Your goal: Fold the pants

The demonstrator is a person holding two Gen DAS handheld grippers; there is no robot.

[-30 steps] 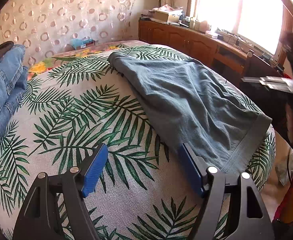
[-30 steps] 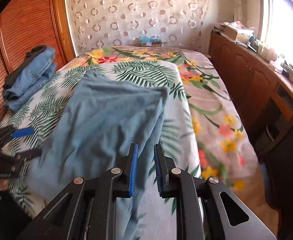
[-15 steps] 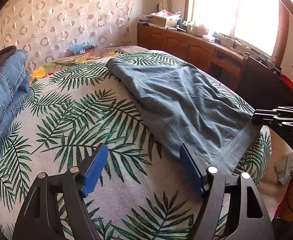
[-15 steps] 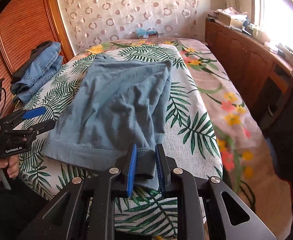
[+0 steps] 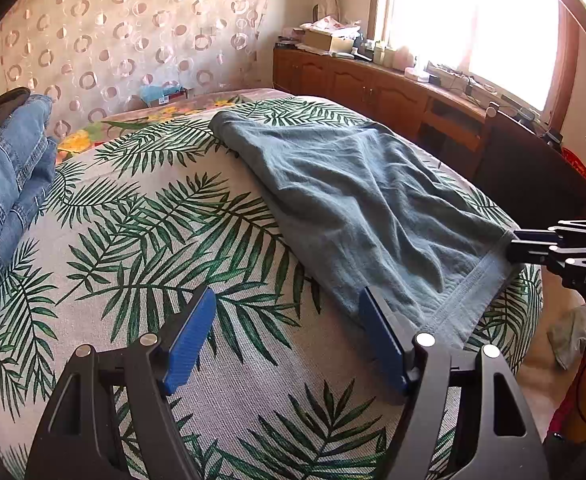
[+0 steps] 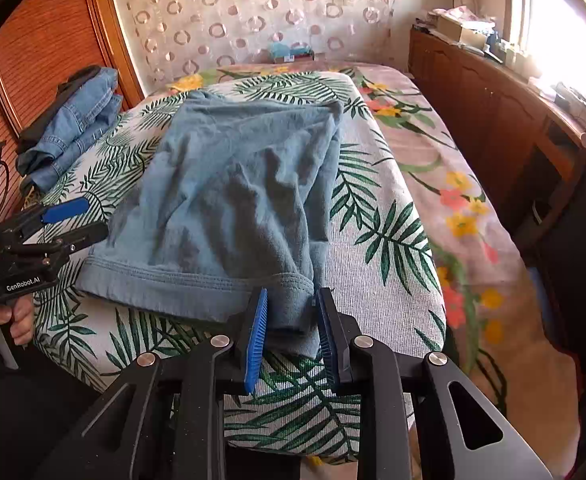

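Right hand-held gripper parted around pants hem, hem corner hidden in left view

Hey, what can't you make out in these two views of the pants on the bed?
- Right view: whether the right claw grips the pants hem; cloth fills the gap.
- Left view: jeans cut off by the left edge.
- Both views: pants' lower layers, hidden under the top layer.
- Left view: sill clutter, washed out by glare.
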